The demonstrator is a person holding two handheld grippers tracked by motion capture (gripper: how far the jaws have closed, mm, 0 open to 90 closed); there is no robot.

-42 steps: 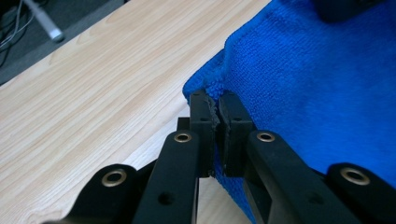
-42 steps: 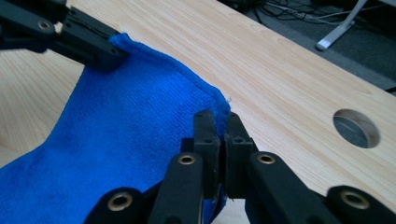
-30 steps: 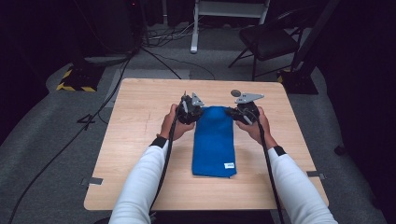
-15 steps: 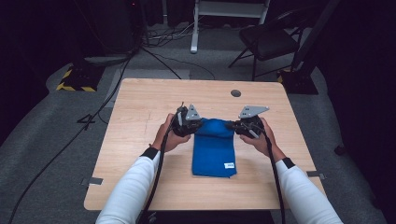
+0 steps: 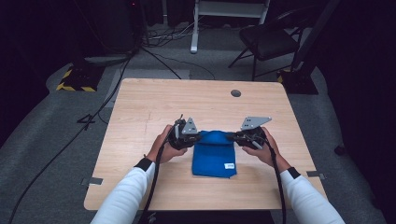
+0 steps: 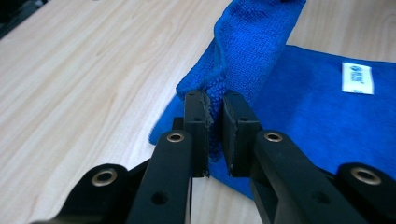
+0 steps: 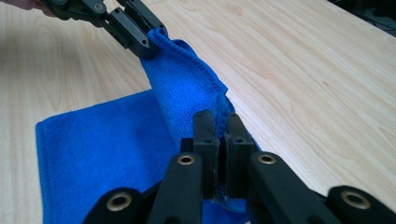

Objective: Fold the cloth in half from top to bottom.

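High view: blue cloth [image 5: 214,156] folded, far edge pinched by both tools, seemingly raised.

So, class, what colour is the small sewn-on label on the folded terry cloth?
White, on the blue cloth; the label shows best in the left gripper view.

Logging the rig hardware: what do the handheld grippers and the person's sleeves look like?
Both the left gripper and the right gripper are black, each topped by a grey three-cornered plate and trailing a black cable. Their jaws are black bars with brass-ringed pivots. The sleeves are white with dark cuffs.
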